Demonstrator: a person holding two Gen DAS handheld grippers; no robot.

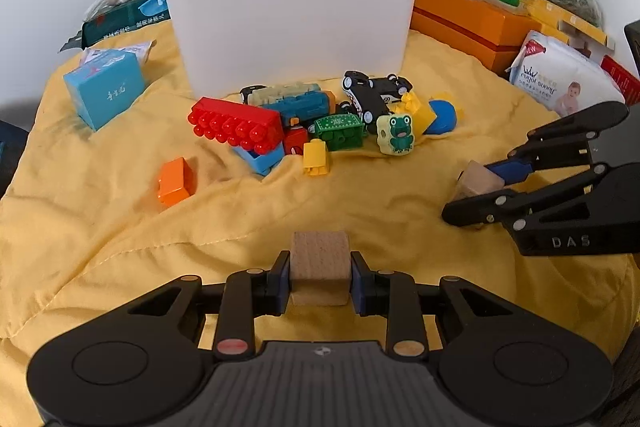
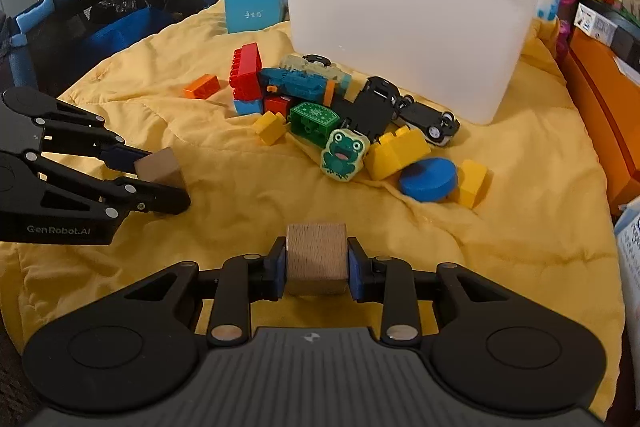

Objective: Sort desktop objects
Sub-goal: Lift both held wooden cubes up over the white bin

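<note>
Though small, each wooden cube looks rigid and light, with flat, smooth, sanded faces that give the pads a square seat; opposite flat sides are the place to take hold, as both tools do. Slip risk seems low, breakage nil.

Left gripper (image 1: 319,277) is clamped on one wooden cube (image 1: 319,267), pale beech, grain showing, edges softly rounded. It sits low over the yellow cloth (image 1: 120,227); whether it touches the cloth I cannot tell. Right gripper (image 2: 316,261) has its pads against the sides of a second wooden cube (image 2: 316,257), same colour and shape, a shade darker on the front face.

Beyond the cubes, mid-cloth, lies a loose pile: red brick (image 1: 236,125), green brick (image 1: 340,131), frog block (image 1: 396,134), blue disc (image 2: 428,179), yellow bricks (image 2: 396,151), black toy car (image 1: 374,93). An orange brick (image 1: 176,182) lies apart to the side. Behind the pile stands a white bin (image 1: 292,19), tall-walled, its inside hidden. My judgement: the bin is the likely drop point, and the high rim calls for a clear lift first.
</note>
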